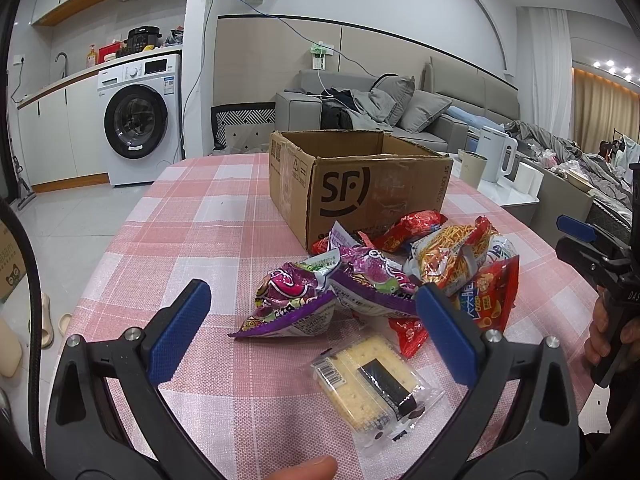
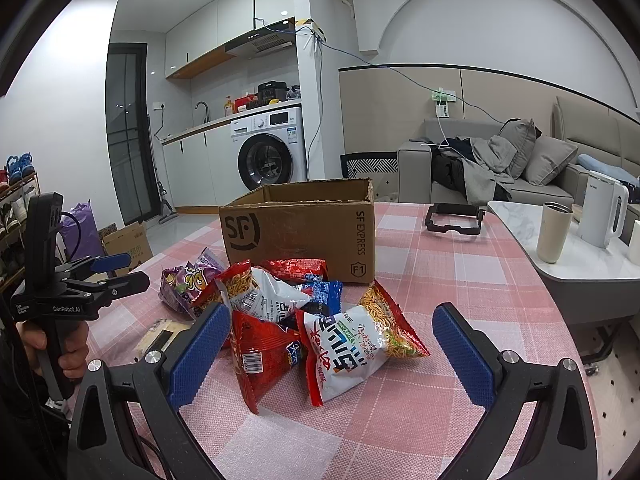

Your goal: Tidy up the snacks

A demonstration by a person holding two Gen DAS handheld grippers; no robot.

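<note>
An open cardboard SF box [image 1: 352, 184] [image 2: 304, 232] stands on the pink checked table. A heap of snack packets lies in front of it: purple bags [image 1: 296, 300] [image 2: 188, 280], noodle-snack bags [image 1: 452, 256] [image 2: 360, 344], red bags [image 1: 416, 228] [image 2: 264, 352], and a clear-wrapped cracker pack [image 1: 372, 380] [image 2: 160, 336]. My left gripper [image 1: 312, 320] is open and empty, just above the purple bags and cracker pack. My right gripper [image 2: 332, 344] is open and empty, its fingers either side of a noodle bag and a red bag.
A black frame [image 2: 454, 218] lies on the table behind the box. A side table at the right holds a cup [image 2: 554, 232] and a white kettle [image 2: 604, 208]. A sofa, a washing machine [image 1: 138, 120] and kitchen counter stand behind.
</note>
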